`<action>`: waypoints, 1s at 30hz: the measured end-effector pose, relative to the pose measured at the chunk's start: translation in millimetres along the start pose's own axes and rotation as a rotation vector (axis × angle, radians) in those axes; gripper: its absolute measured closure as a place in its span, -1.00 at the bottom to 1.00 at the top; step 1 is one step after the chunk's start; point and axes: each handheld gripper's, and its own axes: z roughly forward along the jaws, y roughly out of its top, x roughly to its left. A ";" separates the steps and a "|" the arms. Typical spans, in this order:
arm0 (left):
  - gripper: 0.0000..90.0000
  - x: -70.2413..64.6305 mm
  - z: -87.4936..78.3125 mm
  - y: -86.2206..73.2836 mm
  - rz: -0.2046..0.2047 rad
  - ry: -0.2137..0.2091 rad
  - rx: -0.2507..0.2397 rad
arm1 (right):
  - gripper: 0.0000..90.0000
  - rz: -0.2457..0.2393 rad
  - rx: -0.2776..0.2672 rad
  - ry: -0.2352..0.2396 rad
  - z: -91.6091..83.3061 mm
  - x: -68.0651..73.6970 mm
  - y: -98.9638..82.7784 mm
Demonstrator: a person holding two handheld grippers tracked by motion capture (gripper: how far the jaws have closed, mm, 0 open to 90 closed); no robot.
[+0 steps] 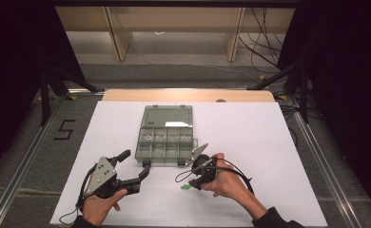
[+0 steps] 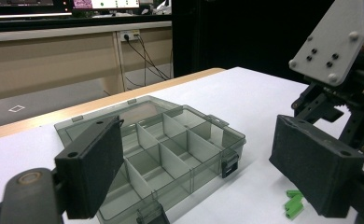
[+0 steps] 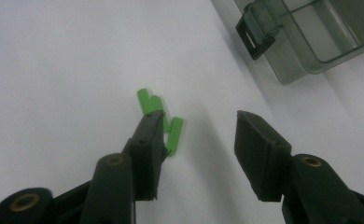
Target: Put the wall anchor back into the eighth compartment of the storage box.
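Open organizer box (image 1: 165, 140) is sitting at the centre of the white worktop (image 1: 269, 142), lid lying flat toward 12 o'clock, divided compartments looking empty. In the left gripper view the box (image 2: 171, 154) is lying straight ahead between the jaws, its dark latches (image 2: 230, 164) facing the camera.

Left gripper (image 1: 135, 168) is sitting at 7 o'clock of the box, held by the left hand (image 1: 98, 206), jaws spread wide, holding nothing, one tip pointing at the box's near edge.

Right gripper (image 1: 193, 183) is sitting at 5 o'clock of the box, held by the right hand (image 1: 226, 180), tilting down toward the worktop. In the right gripper view its jaws are standing wide apart and empty.

Small green pieces (image 3: 161, 119) are lying on the worktop in a loose cluster, just beside the left-hand jaw in that view, partly covered by it; whether it is touching them cannot be told. In the high view the green pieces (image 1: 186, 186) are showing at 5 o'clock of the box, right by the right gripper. In the left gripper view they (image 2: 294, 203) are lying near the box's front corner, at the right jaw pad's lower edge.
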 end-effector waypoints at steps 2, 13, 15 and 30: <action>-0.64 0.5 1.3 -0.6 0.000 -0.010 -0.014 | 0.25 0.001 0.012 0.003 2.6 0.6 0.9; -0.64 0.5 0.1 0.1 0.001 -0.002 -0.004 | 0.35 0.002 0.040 0.016 8.4 1.4 2.3; -0.64 0.4 0.1 0.1 0.001 -0.002 -0.003 | 0.37 -0.002 0.043 0.028 9.1 1.5 2.1; -0.64 0.5 0.0 0.3 0.002 -0.001 -0.004 | 0.66 0.009 0.089 0.052 17.7 1.4 1.5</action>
